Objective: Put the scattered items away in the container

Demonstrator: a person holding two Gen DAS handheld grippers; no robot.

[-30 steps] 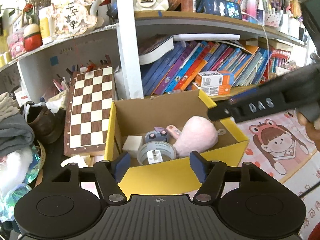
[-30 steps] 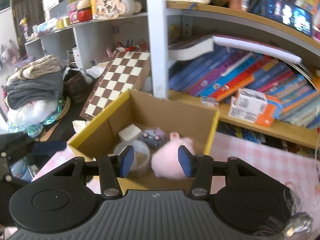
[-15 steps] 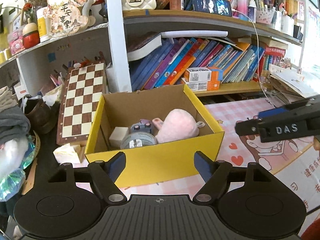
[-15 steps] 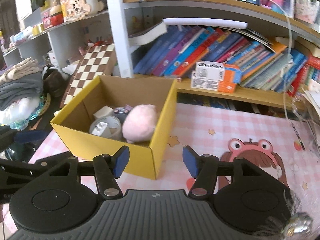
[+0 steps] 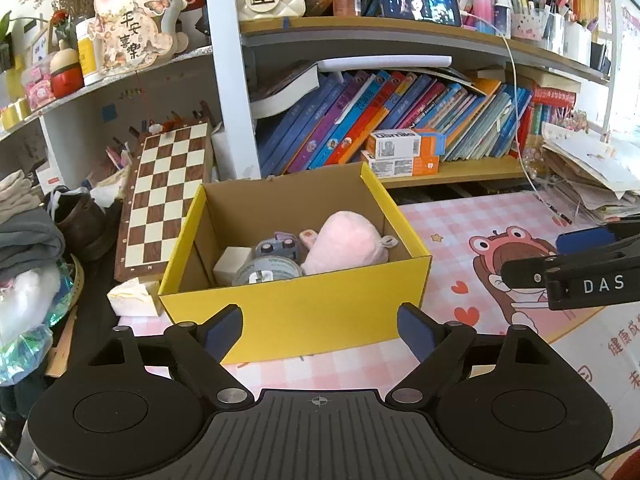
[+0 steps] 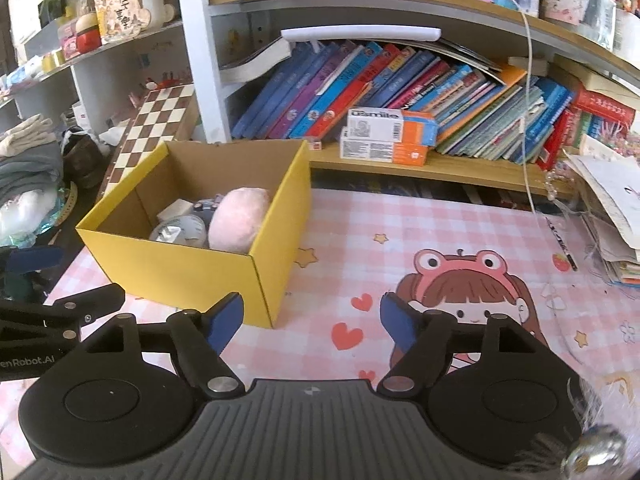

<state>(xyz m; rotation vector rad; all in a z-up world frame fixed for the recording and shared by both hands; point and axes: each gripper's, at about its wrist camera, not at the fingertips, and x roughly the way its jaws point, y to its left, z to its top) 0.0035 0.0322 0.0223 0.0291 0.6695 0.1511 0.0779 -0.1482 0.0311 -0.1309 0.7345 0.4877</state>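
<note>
Chessboard (image 5: 166, 196) squares of brown and cream lean at ten o'clock from the yellow cardboard box (image 5: 332, 312), whose inside walls are plain brown card. Within the box, from left to right, sit a white block (image 5: 231, 260), a glossy roll of clear tape (image 5: 266, 272), a small grey toy car (image 5: 280, 247) behind it, and a fluffy pink plush toy (image 5: 346, 242) resting against the right wall. The box stands on a pink checked mat (image 6: 400, 224) printed with a cartoon girl in a frog hat.

Left gripper (image 5: 320, 328), blue-padded, has just been opening and stands released with nothing between its pads, the box at its twelve o'clock. Right gripper (image 6: 310, 320) has likewise just been opening and is empty, the box at its eleven o'clock.
</note>
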